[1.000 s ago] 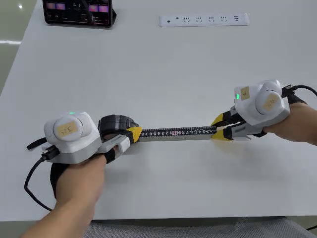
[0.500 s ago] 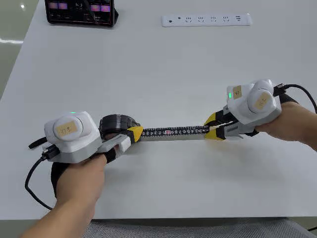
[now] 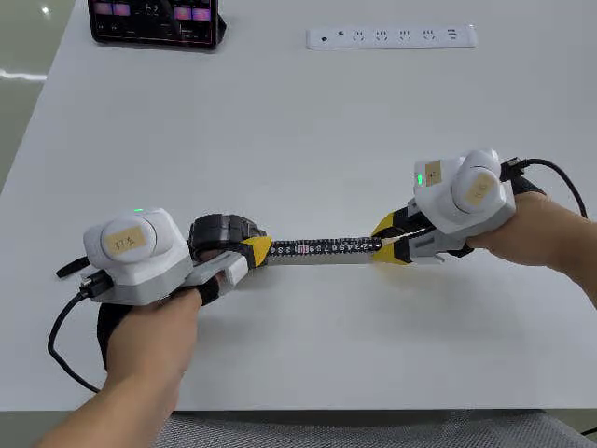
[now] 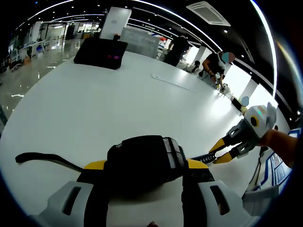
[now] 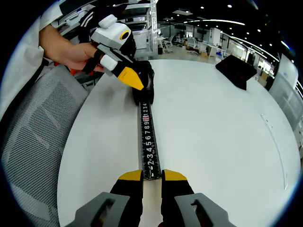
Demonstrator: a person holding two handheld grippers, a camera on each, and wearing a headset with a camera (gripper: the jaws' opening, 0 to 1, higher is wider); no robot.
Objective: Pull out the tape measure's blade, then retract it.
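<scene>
**Tape measure, blade partly drawn, held at both ends**

1. My right gripper (image 5: 152,177): its yellow-tipped black jaws are pressed onto the free end of the narrow black metal blade with white numerals (image 5: 148,142). The low numbers sit nearest my jaws.
2. The blade (image 3: 326,248): it is flat and straight, spanning the gap between my two grippers just above the table. One reddish mark breaks the white figures part-way along.
3. My left gripper (image 3: 229,248): its jaws are clamped on either side of the black, ribbed, round tape measure case (image 3: 222,233). The case (image 4: 142,158) stands upright on the table with its mouth facing my right gripper (image 3: 384,241).
4. The smooth white table (image 3: 298,131): it carries everything listed.
5. At the far edge, well apart from the work, are a long white power strip (image 3: 392,37) and a black screen device with lit tiles (image 3: 154,21).
</scene>
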